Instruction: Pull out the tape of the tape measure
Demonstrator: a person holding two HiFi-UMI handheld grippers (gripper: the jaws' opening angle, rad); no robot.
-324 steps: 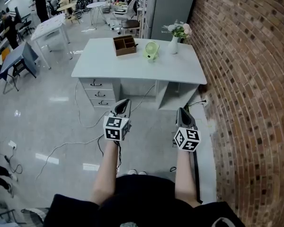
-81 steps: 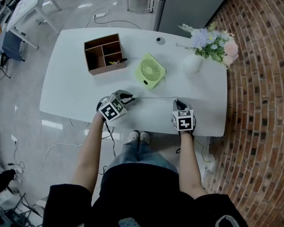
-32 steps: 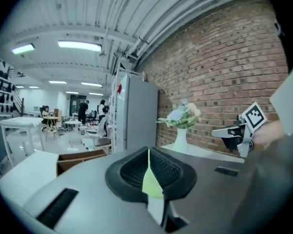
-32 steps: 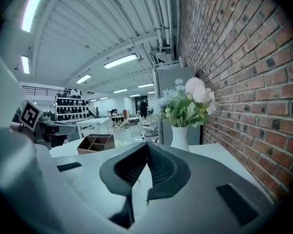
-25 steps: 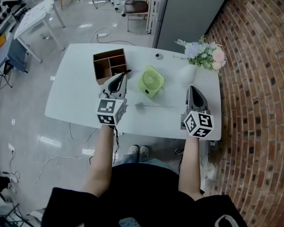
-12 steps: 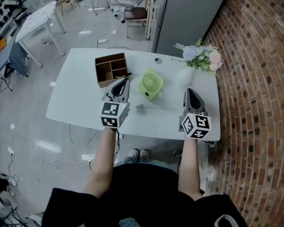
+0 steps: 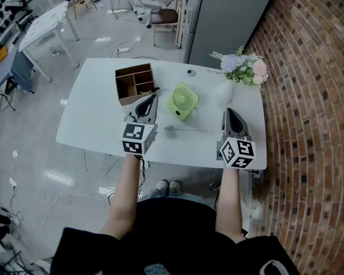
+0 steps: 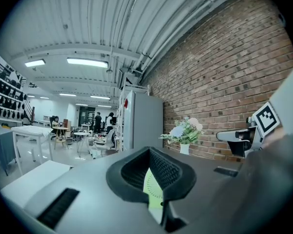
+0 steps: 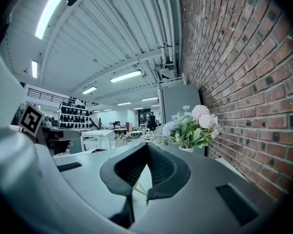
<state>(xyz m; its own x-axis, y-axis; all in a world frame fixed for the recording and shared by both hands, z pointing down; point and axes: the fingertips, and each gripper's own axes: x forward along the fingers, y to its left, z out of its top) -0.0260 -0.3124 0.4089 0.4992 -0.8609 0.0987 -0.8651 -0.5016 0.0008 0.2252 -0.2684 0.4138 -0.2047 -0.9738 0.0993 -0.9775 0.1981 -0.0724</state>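
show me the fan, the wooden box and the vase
fan [image 7: 182,101]: head view, middle of its grille
wooden box [image 7: 125,87]: head view, bare left compartment
vase [image 7: 224,91]: head view, white body

1. Tape measure, near the 6 o'clock edge of the table: a small grey body with a thin line trailing toward 3 o'clock, too small to show any markings.
2. Wooden organiser, at 11 o'clock: its contents are too small to tell, and its near corner is lost behind the tip of the left gripper.
3. Green fan: in the left gripper view only a sliver shows, the rest masked by the gripper's grey body.
4. Flowers: in the right gripper view their vase is all but hidden behind the right gripper.
5. Small round thing, at 12 o'clock: too small to identify.
6. Person's torso: cut off at the head view's 6 o'clock edge.
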